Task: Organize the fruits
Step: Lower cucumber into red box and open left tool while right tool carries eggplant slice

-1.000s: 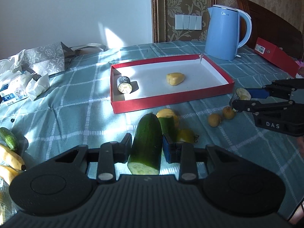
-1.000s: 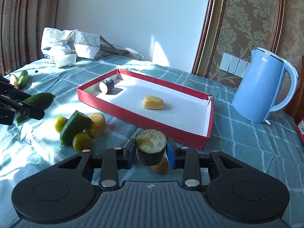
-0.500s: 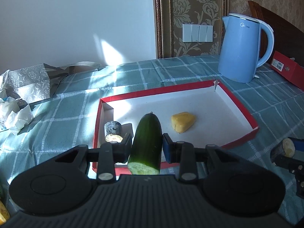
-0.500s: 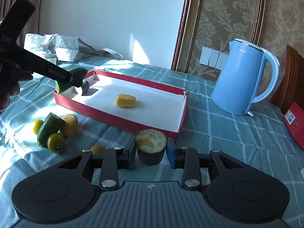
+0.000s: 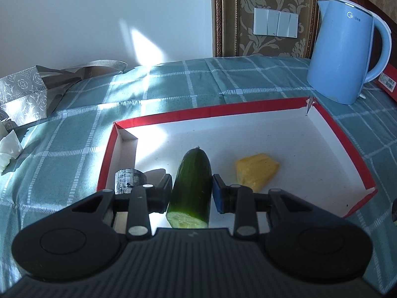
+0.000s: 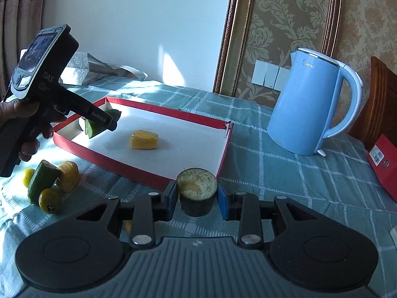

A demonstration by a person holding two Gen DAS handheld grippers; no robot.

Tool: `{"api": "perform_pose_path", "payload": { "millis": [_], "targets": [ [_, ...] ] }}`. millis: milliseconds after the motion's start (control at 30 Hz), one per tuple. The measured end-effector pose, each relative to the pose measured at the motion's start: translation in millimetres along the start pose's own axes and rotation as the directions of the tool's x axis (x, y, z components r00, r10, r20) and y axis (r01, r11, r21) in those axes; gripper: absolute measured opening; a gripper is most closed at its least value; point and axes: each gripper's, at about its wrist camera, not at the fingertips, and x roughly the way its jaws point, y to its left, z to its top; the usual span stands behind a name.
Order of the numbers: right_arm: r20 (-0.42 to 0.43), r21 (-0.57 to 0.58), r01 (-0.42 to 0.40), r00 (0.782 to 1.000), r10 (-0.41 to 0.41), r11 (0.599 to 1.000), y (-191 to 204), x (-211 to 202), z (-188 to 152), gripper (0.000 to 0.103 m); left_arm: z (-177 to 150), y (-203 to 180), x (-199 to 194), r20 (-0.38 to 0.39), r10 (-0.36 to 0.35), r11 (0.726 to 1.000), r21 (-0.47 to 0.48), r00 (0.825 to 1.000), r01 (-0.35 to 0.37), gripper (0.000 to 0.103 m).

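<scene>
Hovering over the red tray (image 5: 346, 139), the left gripper (image 5: 191, 191) pinches a cucumber piece (image 5: 192, 186), long axis toward twelve o'clock; the right gripper (image 6: 197, 200) clamps a dark stub (image 6: 197, 190).

Domestic room, indicated by a table under a teal checked tablecloth (image 5: 203, 82), a blue electric kettle (image 6: 310, 104), a bank of wall switches (image 5: 275, 22) on damask wallpaper (image 6: 278, 17), a curtain (image 6: 10, 12) and a wooden chair back (image 6: 382, 99).
</scene>
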Motion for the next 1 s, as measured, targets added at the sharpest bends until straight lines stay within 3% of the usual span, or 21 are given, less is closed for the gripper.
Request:
{"api": "perform_pose_path", "payload": {
  "millis": [400, 667, 1000],
  "targets": [
    [-0.006, -0.005, -0.01, 1.0, 0.01, 1.0, -1, 7, 1, 0.033, -3, 3, -3, 0.02, 0.0, 1.0, -0.011, 1.0, 0.0, 0.032],
    [0.002, -0.02, -0.023, 1.0, 0.023, 1.0, 4, 9, 5, 0.033, -8, 1, -40, 0.105, 0.032, 0.999, 0.025, 0.994, -0.035, 0.041],
    [0.026, -0.051, -0.039, 0.999, 0.041, 0.998, 13, 20, 18, 0.033, -36, 22, -89, 0.118, 0.031, 0.998, -0.055, 0.992, -0.024, 0.043]
  ]
}}
